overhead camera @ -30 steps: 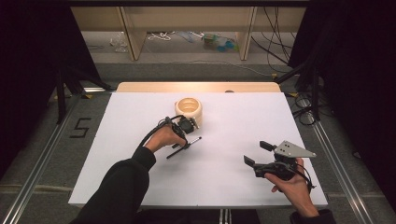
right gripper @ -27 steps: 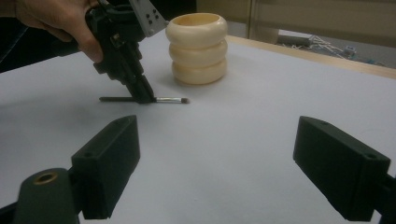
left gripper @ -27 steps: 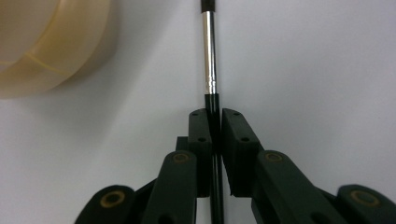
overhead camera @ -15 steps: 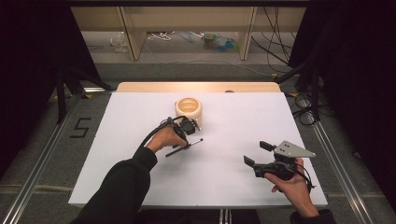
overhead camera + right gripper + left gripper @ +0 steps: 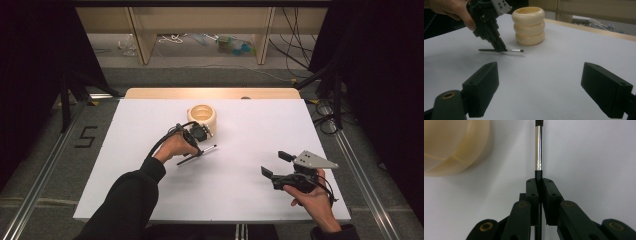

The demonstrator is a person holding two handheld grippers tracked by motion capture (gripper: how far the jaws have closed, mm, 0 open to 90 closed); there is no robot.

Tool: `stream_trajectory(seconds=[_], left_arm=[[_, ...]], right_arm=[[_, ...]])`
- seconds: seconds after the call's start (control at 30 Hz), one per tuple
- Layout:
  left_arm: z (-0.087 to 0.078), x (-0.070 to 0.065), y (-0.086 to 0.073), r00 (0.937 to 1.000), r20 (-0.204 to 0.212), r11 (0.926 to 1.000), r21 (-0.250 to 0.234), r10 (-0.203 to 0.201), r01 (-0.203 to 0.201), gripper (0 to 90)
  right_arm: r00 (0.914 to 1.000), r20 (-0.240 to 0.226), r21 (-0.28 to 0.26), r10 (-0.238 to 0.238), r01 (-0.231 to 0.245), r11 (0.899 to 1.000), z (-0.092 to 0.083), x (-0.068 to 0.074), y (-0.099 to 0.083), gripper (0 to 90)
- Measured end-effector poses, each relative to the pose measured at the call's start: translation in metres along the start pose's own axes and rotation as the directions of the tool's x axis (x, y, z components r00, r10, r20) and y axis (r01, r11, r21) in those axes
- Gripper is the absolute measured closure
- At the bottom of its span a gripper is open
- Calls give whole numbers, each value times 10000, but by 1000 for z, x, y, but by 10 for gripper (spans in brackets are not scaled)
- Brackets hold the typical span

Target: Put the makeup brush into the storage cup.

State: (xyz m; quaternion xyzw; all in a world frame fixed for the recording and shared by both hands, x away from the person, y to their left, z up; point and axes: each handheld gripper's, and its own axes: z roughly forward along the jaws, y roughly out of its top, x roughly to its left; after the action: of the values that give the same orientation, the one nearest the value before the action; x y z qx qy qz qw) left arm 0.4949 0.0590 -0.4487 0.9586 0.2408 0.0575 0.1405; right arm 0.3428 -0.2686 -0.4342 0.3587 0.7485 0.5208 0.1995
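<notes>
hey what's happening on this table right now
A person holds tongs in each hand at a white table. The left tongs are shut on a thin brush, gripping its black handle, beside a cream ribbed holder. The brush looks level, at or just above the table. The right tongs are open and hold nothing, off to the person's right.
</notes>
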Motion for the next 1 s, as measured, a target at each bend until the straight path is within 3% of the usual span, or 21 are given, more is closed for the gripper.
stream_trajectory(seconds=[0.13,0.2,0.23,0.37,0.53,0.63,0.67,0.73,0.9,0.93,0.97,1.0], left_arm=[[-12,3,-2,9998,-75,9979,-630,-181,176,838],[-20,3,-3,9996,-12,9920,-1232,-272,268,837],[-20,3,-3,9996,-12,9920,-1232,-272,268,837],[-27,2,-5,9994,-234,9909,-1333,-242,208,837],[-34,0,-7,9995,-316,9784,-2067,-65,-2,838],[-41,-1,-7,9990,-445,9743,-2254,-70,-33,838],[-41,-4,-7,9985,-424,9642,-2641,-358,233,838],[-45,-6,-8,9977,-542,9575,-2874,-410,237,838],[-55,-4,-8,9958,-484,9295,-3647,-779,549,837],[-56,-3,-9,9947,-545,9214,-3839,-874,600,837],[-57,-2,-9,9944,-508,9180,-3910,-924,654,837],[-59,-1,-9,9931,-495,9068,-4147,-1062,763,837]], right_arm=[[10000,41,220,-59,58,9997,-1,0,0,159],[10000,15,227,-70,70,9997,-1,0,0,159],[10000,-81,-124,-22,21,9999,2,0,-1,159],[10000,-71,-111,-22,21,9999,2,0,-1,159],[10000,-52,-107,-21,21,9999,2,0,-1,159],[10000,-20,-66,-37,36,10000,3,0,-1,159],[10000,-11,-81,-26,26,10000,2,0,-1,159],[10000,-28,-93,-30,30,10000,2,0,-1,159],[9996,150,-81,-243,244,9997,3,-1,-1,159],[10000,19,-105,-61,62,9999,3,0,-1,159],[10000,11,-57,-62,62,10000,3,0,-1,159],[10000,12,-96,-65,65,9999,3,0,-1,159]])
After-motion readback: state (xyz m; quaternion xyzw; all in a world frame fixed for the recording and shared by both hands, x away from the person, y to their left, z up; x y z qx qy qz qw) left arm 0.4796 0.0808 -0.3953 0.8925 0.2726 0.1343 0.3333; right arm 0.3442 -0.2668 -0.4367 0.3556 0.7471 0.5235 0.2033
